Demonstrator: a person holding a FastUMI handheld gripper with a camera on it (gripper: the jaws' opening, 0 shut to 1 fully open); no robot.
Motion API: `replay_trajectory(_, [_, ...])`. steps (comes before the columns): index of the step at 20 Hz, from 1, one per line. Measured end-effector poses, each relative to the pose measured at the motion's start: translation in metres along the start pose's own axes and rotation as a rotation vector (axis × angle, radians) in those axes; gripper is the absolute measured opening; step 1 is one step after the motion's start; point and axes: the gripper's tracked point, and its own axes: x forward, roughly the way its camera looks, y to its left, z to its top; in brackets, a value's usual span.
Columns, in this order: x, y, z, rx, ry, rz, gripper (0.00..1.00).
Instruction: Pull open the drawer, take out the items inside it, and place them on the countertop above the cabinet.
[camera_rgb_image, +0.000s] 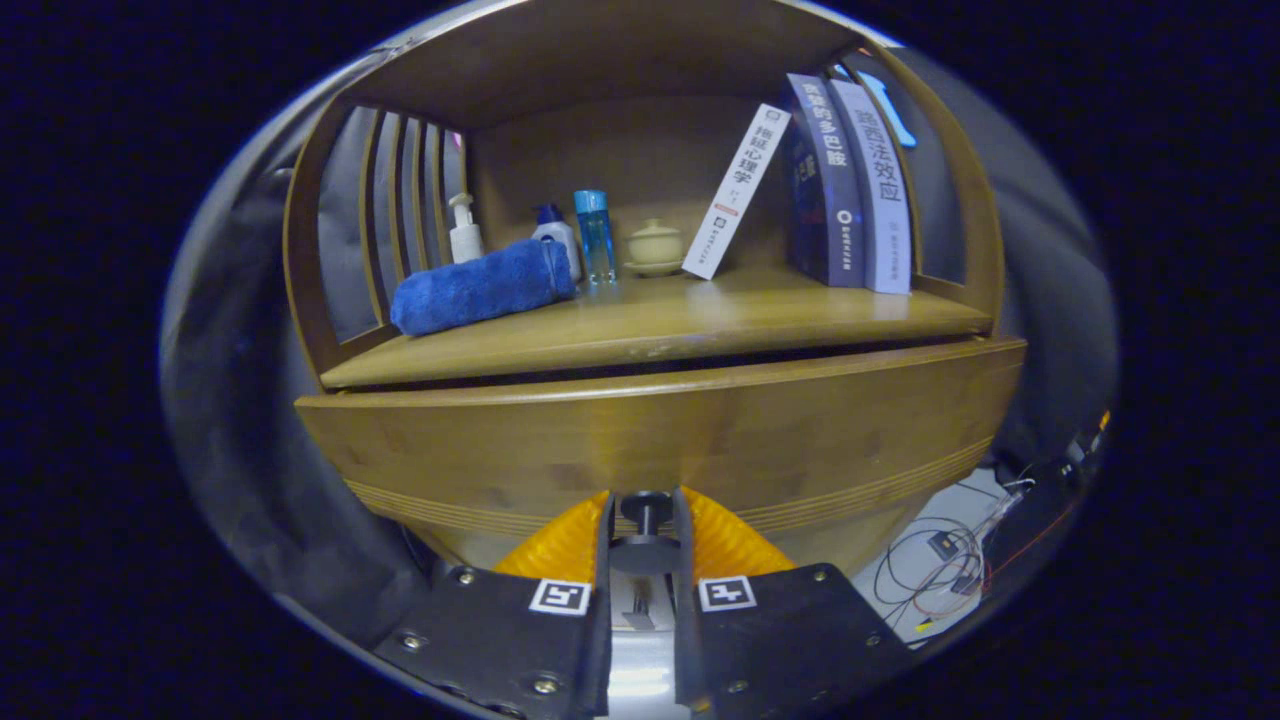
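My gripper fingers pinch the small dark round knob — the stiff wooden drawer front should slide straight out.

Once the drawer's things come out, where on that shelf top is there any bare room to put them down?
The widest bare patch is the front of the countertop, between the rolled blue towel and the upright books. The back left is crowded: pump bottle, blue bottle, lidded cup and leaning book. The gripper grips the drawer knob.
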Motion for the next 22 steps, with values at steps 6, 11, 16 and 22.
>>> replay_trajectory(6, [-0.059,-0.003,-0.021,-0.006,-0.010,-0.058,0.25])
replay_trajectory(11, [-0.125,0.015,-0.026,0.025,-0.160,0.009,0.25])
replay_trajectory(16, [-0.153,-0.019,-0.005,0.074,-0.210,-0.079,0.01])
replay_trajectory(22, [-0.155,0.004,0.052,-0.007,-0.210,-0.100,0.01])
